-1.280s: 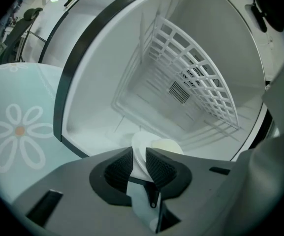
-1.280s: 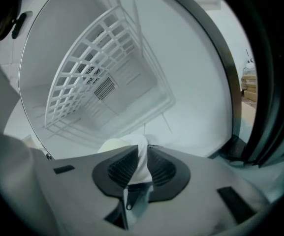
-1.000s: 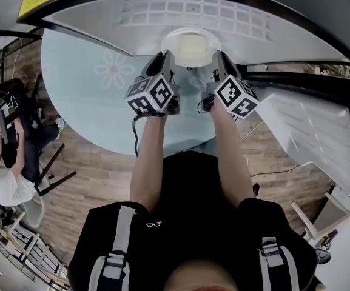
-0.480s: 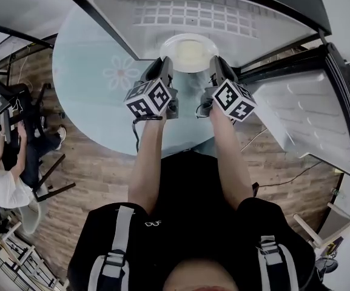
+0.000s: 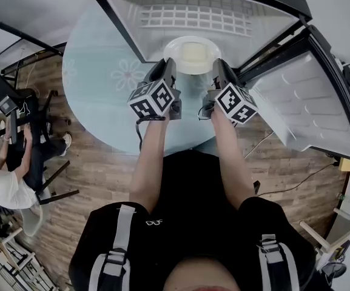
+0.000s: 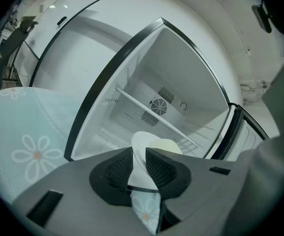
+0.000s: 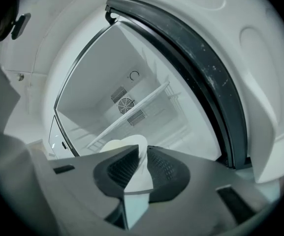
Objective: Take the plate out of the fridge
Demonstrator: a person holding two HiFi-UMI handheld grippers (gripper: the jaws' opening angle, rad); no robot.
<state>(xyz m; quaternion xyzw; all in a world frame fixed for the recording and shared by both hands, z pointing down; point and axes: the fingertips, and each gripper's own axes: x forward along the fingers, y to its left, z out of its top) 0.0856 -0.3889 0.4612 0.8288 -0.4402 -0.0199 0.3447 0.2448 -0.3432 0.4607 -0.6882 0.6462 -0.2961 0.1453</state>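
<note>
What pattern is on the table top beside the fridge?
The table top is pale blue with white flowers, clearest in the left gripper view.

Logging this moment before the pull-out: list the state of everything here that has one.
fridge: open.
fridge door: swung wide.
plate: gripped by its rim on both sides, at the fridge's mouth.
left tongs: shut on the plate's rim.
right tongs: shut on the plate's rim.

A round table [image 5: 99,99] under a pale flowered cloth [image 5: 126,74] carries the open fridge [image 5: 138,11].
</note>
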